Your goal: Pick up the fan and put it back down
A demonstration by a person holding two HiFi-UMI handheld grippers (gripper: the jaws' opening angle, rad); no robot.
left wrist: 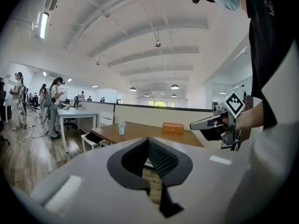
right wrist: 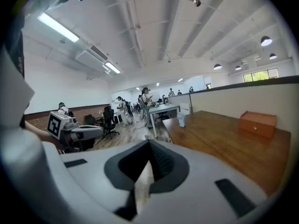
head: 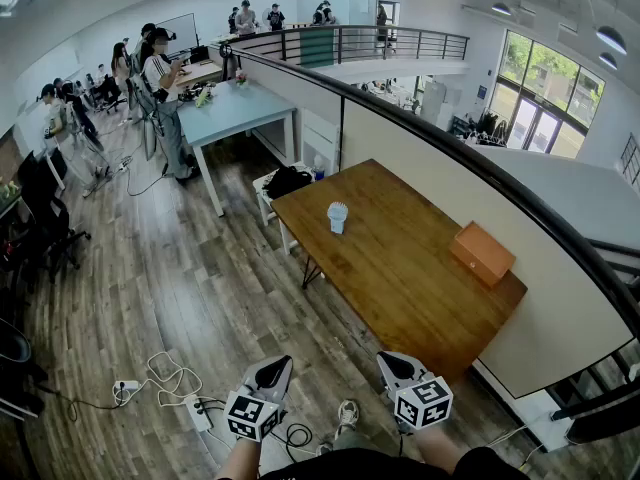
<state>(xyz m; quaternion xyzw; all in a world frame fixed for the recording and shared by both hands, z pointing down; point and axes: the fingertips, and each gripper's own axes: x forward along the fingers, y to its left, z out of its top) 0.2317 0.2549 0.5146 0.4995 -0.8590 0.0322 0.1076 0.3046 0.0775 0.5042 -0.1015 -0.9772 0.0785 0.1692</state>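
Open-plan office: a wooden desk (head: 400,268) carries the white fan (head: 338,217), upright near its far end. An orange box (head: 482,252) sits at the desk's right edge. Left tongs (head: 277,366) and right tongs (head: 392,360) hover short of the desk, pinched together, empty.

Left gripper (head: 274,366) and right gripper (head: 394,361), jaws together, empty

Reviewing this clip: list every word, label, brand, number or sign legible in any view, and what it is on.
No readable text in any view.
The cubes on the left gripper and right gripper: black-and-white square patterns, no letters.
The fan and orange box: no label visible.
Print on the person's dark shirt, left gripper view: too blurred to read.
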